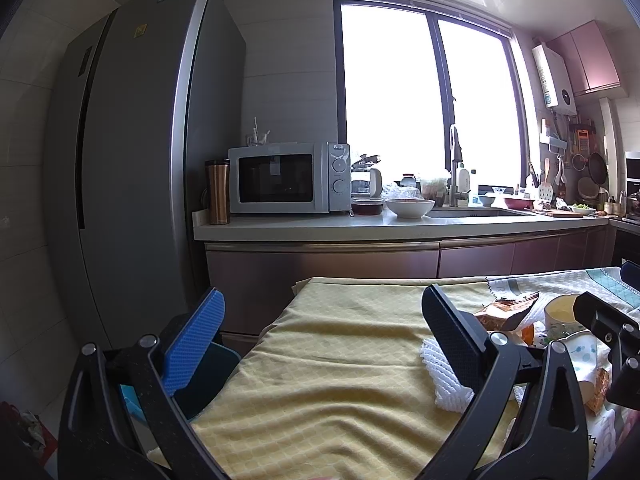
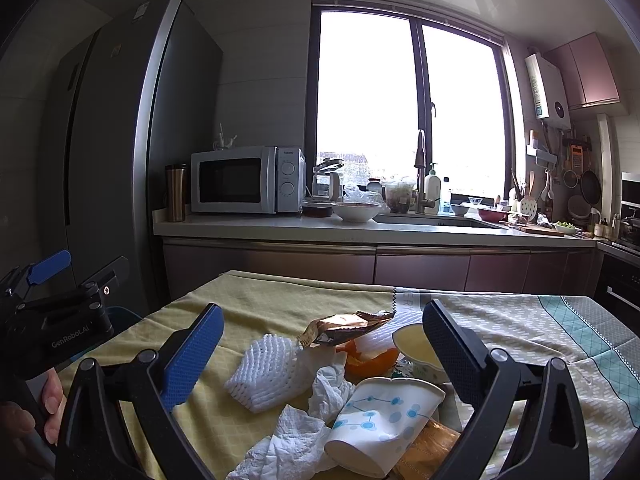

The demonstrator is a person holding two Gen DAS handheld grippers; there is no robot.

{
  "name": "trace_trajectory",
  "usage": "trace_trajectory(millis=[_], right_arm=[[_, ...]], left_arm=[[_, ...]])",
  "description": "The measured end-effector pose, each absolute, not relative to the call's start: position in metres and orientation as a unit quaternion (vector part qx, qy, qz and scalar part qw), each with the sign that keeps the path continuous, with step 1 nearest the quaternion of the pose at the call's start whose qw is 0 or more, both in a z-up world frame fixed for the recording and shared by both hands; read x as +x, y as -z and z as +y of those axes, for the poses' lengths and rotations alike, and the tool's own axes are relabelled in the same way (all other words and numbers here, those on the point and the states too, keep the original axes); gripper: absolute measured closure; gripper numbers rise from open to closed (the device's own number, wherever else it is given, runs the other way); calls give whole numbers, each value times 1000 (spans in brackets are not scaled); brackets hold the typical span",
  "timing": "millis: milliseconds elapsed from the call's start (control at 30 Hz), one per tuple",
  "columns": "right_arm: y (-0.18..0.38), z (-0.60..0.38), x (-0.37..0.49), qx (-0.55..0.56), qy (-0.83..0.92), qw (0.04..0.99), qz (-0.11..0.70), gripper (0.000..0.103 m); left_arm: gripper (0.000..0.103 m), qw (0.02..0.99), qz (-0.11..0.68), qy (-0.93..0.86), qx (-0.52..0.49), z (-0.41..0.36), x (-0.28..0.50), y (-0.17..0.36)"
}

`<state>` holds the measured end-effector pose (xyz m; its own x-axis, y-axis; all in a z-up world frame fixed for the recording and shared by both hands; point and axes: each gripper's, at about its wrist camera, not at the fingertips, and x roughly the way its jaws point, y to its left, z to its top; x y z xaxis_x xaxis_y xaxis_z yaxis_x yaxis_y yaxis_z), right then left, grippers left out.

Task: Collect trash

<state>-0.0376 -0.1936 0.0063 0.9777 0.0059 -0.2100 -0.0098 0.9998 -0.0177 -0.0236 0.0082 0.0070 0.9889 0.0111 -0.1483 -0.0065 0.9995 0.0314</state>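
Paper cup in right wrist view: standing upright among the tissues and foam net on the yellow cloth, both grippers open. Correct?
Not quite. The paper cup is lying on its side, not upright, as the right wrist view shows. The rest holds: it sits among the tissues beside the foam net on the yellow cloth, with the left gripper and right gripper both open.

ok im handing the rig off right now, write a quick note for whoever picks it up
Left gripper: open, empty, above bare yellow cloth.
Right gripper: open, empty, above the trash pile.
Trash lies together on the table: white foam net, crumpled tissues, tipped paper cup, gold wrapper, orange peel.
Done: nothing gripped.
Left: pick up every piece; no bin clearly visible.
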Motion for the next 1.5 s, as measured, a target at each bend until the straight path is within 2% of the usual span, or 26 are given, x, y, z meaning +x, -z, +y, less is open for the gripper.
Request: trace_trajectory(millis=[1500], right_arm=[[-1,-197,-34,-3,-10,993,114,7]], left_arm=[[6,996,83,7,13,5,-22,1]])
